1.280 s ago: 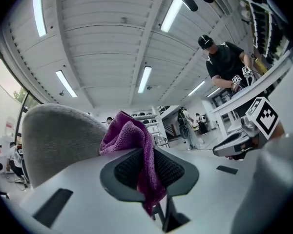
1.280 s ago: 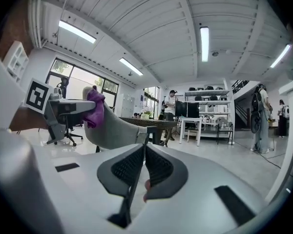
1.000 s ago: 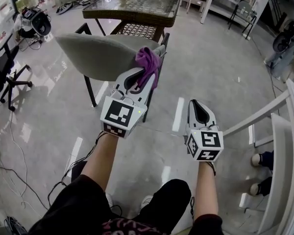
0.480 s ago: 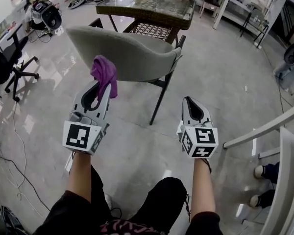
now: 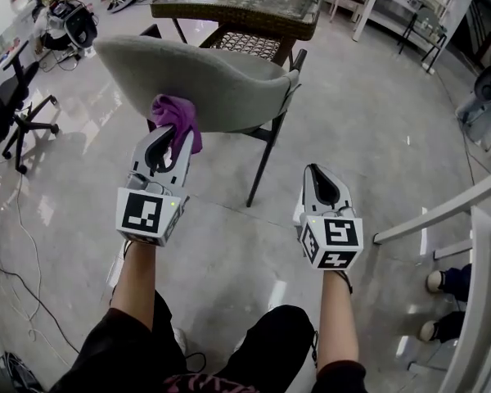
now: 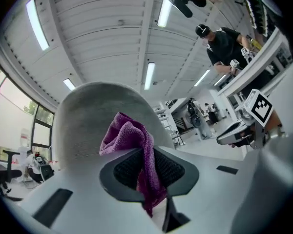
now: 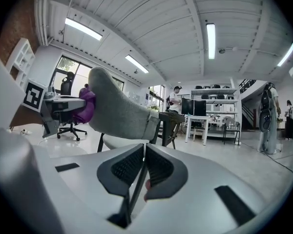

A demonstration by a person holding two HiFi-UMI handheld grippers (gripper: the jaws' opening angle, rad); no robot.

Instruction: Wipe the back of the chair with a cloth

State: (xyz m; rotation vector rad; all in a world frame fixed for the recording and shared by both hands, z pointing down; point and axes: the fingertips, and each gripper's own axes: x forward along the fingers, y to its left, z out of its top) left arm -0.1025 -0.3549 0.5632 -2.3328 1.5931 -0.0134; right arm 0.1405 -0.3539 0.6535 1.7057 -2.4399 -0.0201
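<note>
Cloth (image 5: 175, 118), purple, bunched in left tool (image 5: 162, 148) vs chair back (image 5: 196, 84).

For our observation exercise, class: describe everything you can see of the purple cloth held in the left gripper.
The purple cloth looks like soft, fuzzy microfibre, bunched and crumpled. The left gripper has its jaws shut on the cloth's middle. A loose fold sticks up past the jaws, and a tail hangs down between the pads. Its top appears to rest against the grey chair back.
</note>
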